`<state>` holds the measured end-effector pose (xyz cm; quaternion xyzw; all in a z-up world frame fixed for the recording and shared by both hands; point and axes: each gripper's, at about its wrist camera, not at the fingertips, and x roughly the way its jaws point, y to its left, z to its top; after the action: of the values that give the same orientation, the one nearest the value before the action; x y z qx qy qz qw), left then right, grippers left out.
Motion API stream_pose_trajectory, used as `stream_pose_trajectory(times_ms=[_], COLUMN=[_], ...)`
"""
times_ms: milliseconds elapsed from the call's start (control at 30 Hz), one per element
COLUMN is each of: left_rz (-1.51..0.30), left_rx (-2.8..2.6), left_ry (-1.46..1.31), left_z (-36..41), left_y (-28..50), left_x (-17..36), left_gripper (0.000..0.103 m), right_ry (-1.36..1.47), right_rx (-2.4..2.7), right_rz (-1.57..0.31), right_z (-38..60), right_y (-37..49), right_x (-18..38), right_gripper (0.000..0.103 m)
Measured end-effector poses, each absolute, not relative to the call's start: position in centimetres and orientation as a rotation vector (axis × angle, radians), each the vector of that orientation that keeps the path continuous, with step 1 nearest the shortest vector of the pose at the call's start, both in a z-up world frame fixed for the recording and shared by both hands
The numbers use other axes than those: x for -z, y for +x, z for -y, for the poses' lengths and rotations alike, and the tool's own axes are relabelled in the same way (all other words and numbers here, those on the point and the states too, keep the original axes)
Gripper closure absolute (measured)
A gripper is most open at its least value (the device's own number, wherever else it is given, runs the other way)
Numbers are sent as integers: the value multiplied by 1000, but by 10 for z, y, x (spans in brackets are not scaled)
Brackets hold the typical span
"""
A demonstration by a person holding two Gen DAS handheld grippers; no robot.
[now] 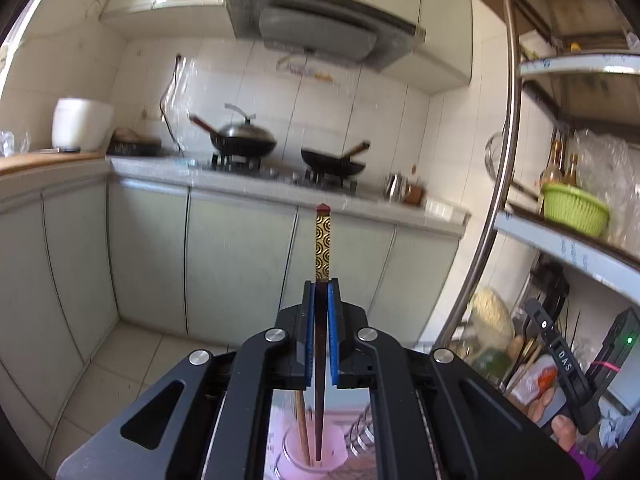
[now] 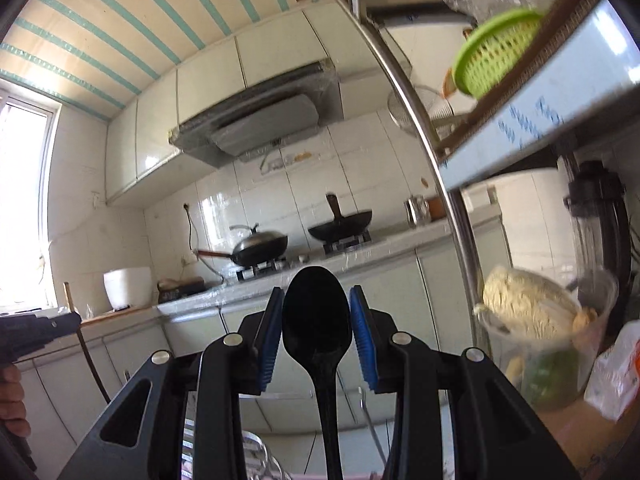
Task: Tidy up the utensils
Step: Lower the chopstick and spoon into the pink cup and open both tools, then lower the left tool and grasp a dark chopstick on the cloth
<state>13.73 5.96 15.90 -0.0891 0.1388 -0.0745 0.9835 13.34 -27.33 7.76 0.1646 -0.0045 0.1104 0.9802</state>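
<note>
My left gripper point(image 1: 320, 285) is shut on a dark chopstick point(image 1: 322, 240) with a gold patterned top. The chopstick stands upright and its lower tip reaches into a pink cup point(image 1: 296, 454) below the gripper. A second brown chopstick point(image 1: 302, 428) stands in the same cup. My right gripper point(image 2: 316, 300) holds a black plastic spoon point(image 2: 317, 320) upright, bowl up, between its blue pads point(image 2: 362, 340). The pads touch the bowl's sides. The other gripper shows at the right edge of the left wrist view point(image 1: 560, 364) and at the left edge of the right wrist view point(image 2: 36, 330).
A metal rack point(image 1: 360, 436) sits beside the pink cup. A steel shelf unit point(image 1: 560, 236) stands on the right with a green basket point(image 1: 574, 208), bottles and a noodle container point(image 2: 532, 320). Across the room are a stove counter point(image 1: 280, 178), two woks and a white pot point(image 1: 80, 124).
</note>
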Motion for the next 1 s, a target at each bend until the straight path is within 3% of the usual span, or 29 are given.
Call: stream_pose_trajectory(times_ms=[300,433,533,1000], left_rz=[-429,-447,-427,-467], left_rx=[170,156,136,177], left_ry=[-195,-226,-240,-257], left_z=[-57,-61,-67,-66], left_y=[139,129,115,50], left_x=[-118,-113,-117,-101], left_gripper=[96,76,70,69], right_ry=[341,341,357,417], right_rx=[-239,-241,-235,-204], right_rz=[-144,-185,-206,-408], right_z=[274,278,286,307], right_y=[121,105,90,19], right_x=[-56,-58,-61,-26], right_gripper=[65,64,61,59])
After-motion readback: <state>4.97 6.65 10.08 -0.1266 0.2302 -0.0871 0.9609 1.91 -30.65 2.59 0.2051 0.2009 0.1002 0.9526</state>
